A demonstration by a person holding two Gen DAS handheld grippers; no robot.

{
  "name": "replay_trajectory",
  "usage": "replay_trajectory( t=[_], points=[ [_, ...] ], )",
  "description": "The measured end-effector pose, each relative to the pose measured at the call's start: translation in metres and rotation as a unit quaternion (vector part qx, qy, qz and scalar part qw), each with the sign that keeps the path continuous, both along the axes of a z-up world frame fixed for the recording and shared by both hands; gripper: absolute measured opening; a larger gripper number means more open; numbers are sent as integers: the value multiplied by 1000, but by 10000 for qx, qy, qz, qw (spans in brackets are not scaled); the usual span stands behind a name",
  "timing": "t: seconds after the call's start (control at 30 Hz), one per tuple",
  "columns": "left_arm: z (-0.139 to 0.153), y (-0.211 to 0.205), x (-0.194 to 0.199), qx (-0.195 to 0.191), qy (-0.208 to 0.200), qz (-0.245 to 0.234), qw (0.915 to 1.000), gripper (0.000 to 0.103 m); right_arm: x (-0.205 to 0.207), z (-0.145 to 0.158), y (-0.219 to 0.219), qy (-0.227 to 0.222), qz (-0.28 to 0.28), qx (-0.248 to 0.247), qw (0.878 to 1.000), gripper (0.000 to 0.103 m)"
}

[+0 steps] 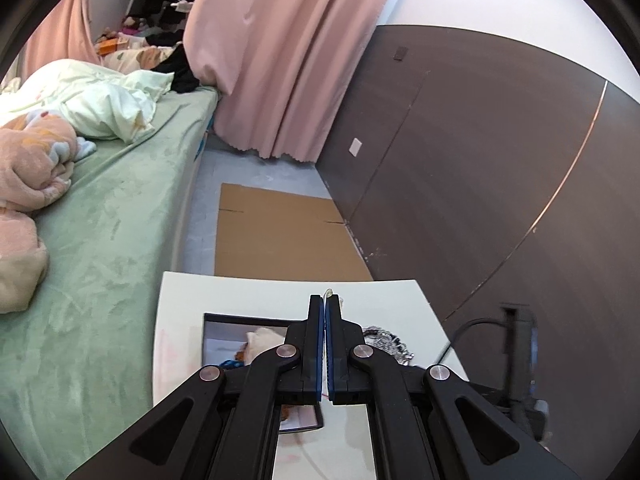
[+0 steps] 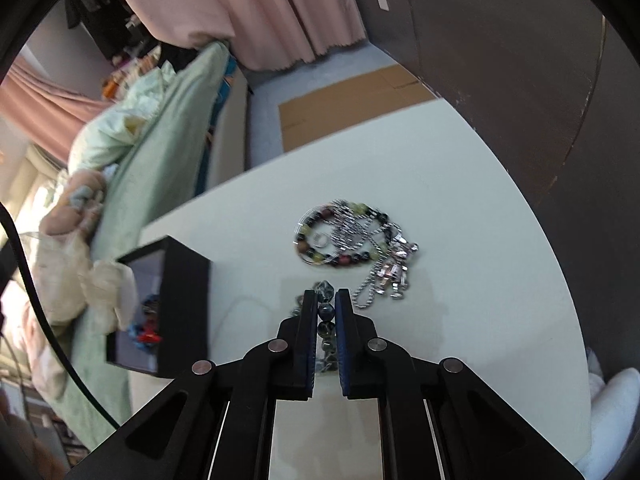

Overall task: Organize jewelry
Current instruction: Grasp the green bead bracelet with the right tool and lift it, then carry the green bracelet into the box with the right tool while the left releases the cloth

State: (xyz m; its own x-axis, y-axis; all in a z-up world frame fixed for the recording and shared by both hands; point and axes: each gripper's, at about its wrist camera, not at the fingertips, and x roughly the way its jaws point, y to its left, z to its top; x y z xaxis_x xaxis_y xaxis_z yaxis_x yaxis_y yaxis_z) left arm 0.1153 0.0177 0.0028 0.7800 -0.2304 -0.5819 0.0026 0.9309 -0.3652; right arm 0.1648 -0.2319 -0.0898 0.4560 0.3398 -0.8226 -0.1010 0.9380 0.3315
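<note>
Dark bead bracelet (image 2: 325, 312) between right gripper (image 2: 325, 304) fingers

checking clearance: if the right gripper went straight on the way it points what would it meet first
Probably the heap of beaded bracelets and chains on the white table; depth unclear. The right gripper already clamps a dark bead strand.

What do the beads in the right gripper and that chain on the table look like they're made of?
Dark bead strand between the right gripper fingers: glossy, bright glints, probably glass or polished stone. Twisted chain: shiny silver-coloured, likely metal, though plated plastic can't be excluded. It lies on the matte white table.
</note>
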Motion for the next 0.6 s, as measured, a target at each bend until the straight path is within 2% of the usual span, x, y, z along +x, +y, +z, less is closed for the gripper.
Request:
replay_trajectory(
  t=[0.2, 0.33, 0.5, 0.57, 0.6],
  points=[
    [-18, 4, 8, 73, 446, -16, 9990, 1, -4, 12, 13, -151, 87, 236, 9996, 10],
    [-35, 10, 14, -34, 909, -161, 9957, 1, -9, 20, 20, -226, 129, 432, 9987, 10],
    [-47, 15, 13, -111, 1189, -239, 9926, 4, -15, 37, 33, -523, 240, 843, 9948, 10],
    [-47, 17, 10, -54, 1200, -219, 9925, 21, -19, 44, 38, -705, 322, 1016, 9918, 10],
    [-47, 18, 8, -60, 1178, -217, 9928, 48, -21, 48, 41, -794, 366, 1094, 9901, 10]
  ],
)
